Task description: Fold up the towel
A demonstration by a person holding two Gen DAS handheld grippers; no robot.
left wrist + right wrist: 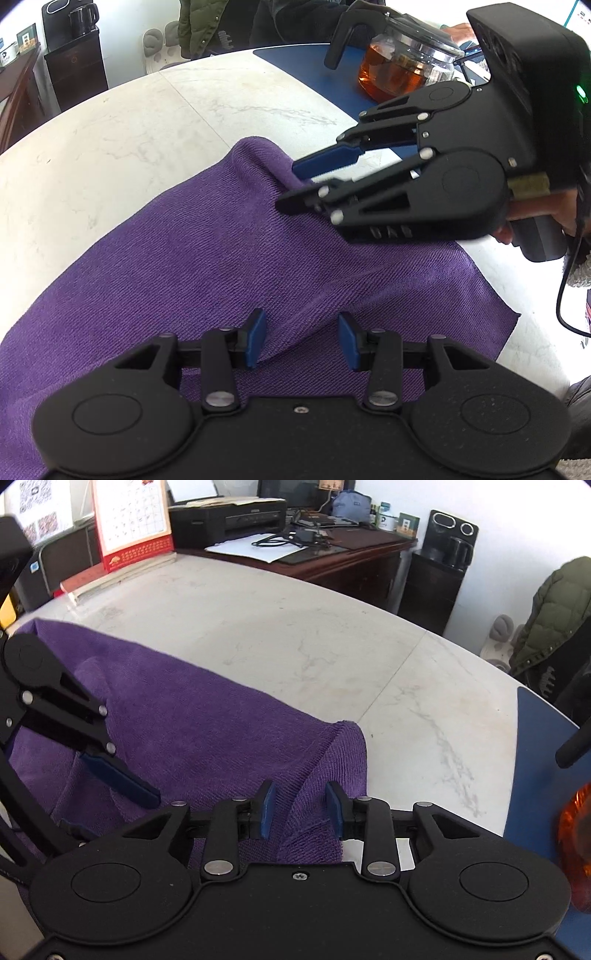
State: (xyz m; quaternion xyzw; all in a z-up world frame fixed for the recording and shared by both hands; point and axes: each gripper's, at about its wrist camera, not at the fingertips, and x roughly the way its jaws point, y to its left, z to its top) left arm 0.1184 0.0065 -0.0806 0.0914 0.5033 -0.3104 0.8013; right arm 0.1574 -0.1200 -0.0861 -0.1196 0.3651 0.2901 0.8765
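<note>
Left wrist view, purple towel [177, 266] on table [110, 147] – both grippers' fingers apart, contact w/ cloth unclear.

Ahead of the left gripper [302, 341], the black right gripper [291, 184] blocks the upper right over the purple woven towel [177, 258]. Behind it stands a glass teapot of amber tea [402, 62] on a blue mat [306, 61]. Ahead-left, the white marble tabletop [110, 129] lies unobstructed. Beyond the right gripper, the tabletop runs bare to a red-based desk calendar [131, 520].
</note>
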